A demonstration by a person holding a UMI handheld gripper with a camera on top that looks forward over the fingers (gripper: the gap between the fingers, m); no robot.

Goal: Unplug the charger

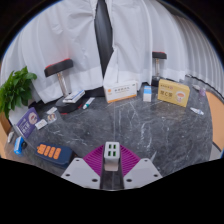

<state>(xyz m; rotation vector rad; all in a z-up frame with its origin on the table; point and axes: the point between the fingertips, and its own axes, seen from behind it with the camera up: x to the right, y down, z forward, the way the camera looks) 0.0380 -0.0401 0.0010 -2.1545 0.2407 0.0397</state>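
Note:
A small white charger block (112, 154) with dark ports on its face stands upright between my fingers. My gripper (112, 150) is shut on it, with the magenta pads (96, 157) pressing its two sides. The charger is held over the dark marbled table (150, 135). No socket or power strip shows around it, and I see no cable on it.
A person in a white shirt and dark tie (104, 40) stands behind the table. Along the far edge are a white-orange box (122, 91), a small bottle (147, 93) and an orange box (173, 94). At the left are a plant (14, 88) and an orange-blue item (48, 152).

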